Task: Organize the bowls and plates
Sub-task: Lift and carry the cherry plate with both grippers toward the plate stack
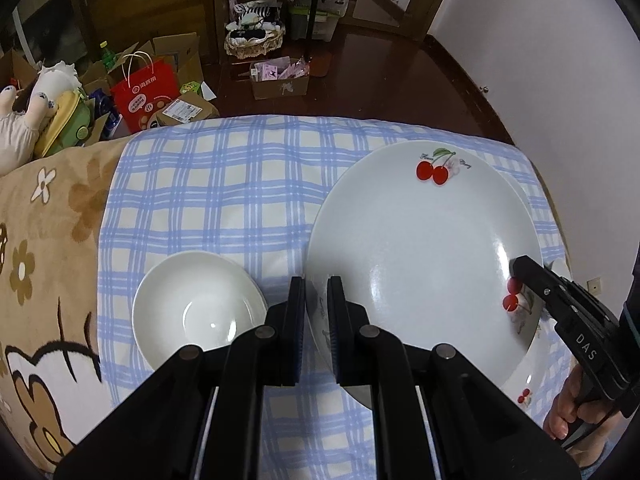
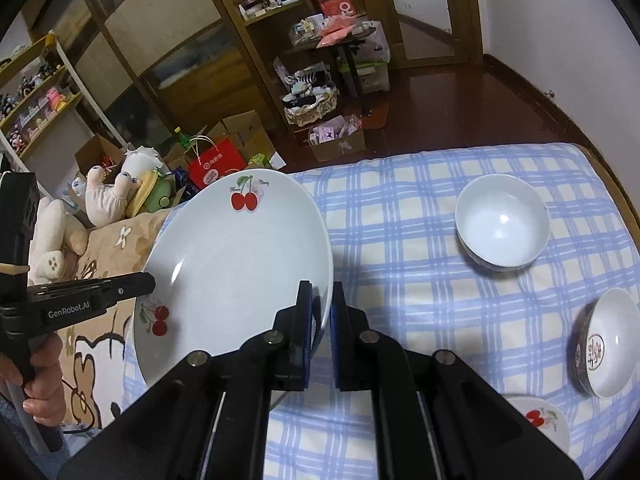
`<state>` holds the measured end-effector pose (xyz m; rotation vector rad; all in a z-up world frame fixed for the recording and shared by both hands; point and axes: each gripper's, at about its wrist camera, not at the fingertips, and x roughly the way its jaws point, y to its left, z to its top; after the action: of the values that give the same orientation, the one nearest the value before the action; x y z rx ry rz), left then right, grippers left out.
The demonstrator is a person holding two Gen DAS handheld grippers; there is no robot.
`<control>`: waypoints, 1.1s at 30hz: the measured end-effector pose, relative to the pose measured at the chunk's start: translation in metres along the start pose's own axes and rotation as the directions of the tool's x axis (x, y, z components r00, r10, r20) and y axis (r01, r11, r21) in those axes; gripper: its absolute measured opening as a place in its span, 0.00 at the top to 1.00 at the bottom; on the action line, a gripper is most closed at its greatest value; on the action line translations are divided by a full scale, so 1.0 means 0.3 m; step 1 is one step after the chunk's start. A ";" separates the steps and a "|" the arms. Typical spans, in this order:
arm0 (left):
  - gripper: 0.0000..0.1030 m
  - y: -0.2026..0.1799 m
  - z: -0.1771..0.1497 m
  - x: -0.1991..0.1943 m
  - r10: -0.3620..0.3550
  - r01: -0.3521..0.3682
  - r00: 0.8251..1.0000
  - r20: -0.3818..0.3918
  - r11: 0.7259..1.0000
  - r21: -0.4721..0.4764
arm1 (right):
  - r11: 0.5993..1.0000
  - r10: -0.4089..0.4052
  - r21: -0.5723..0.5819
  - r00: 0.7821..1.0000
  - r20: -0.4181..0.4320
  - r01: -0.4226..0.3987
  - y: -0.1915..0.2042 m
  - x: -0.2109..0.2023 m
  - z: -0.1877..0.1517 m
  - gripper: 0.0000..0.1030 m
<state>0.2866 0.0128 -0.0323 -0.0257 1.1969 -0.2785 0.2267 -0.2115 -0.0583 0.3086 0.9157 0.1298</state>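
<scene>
Left wrist view: big plate clamped at opposite rims.
Left gripper and right gripper both pinch it shut (two grips likely steady it) above the checked cloth.

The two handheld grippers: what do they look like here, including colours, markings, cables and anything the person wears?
Both are matte black, with flat parallel fingers on hinged links with round silver pivot pins and blue-edged pads. The left gripper reads "GenRobot.AI" in white, with a tan band round its body. The right gripper reads "DAS", and a thin black cable trails below its handle. A dark sleeve with a teal edge shows.
</scene>
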 end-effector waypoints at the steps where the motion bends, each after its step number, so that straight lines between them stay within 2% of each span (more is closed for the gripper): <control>1: 0.90 -0.003 -0.008 -0.010 0.002 -0.002 1.000 -0.001 1.000 0.002 | 1.000 0.000 -0.002 1.000 0.002 0.000 0.000 -0.013 -0.005 0.91; 4: 0.90 -0.013 -0.032 -0.034 0.015 -0.015 1.000 -0.003 1.000 0.024 | 1.000 0.012 -0.007 1.000 0.004 -0.012 0.010 -0.050 -0.018 0.91; 16: 0.90 -0.103 -0.121 -0.121 -0.018 0.017 1.000 0.019 0.999 0.045 | 1.000 -0.009 0.023 0.999 0.036 0.008 -0.030 -0.188 -0.088 0.92; 33: 0.90 -0.361 -0.262 -0.163 -0.087 0.084 0.996 0.015 0.985 0.150 | 0.990 -0.115 0.083 0.992 0.059 0.110 -0.206 -0.411 -0.252 0.91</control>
<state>0.1761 -0.0706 0.0013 0.0507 1.1523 -0.4422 0.0906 -0.2842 -0.0272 0.3321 0.8745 -0.0205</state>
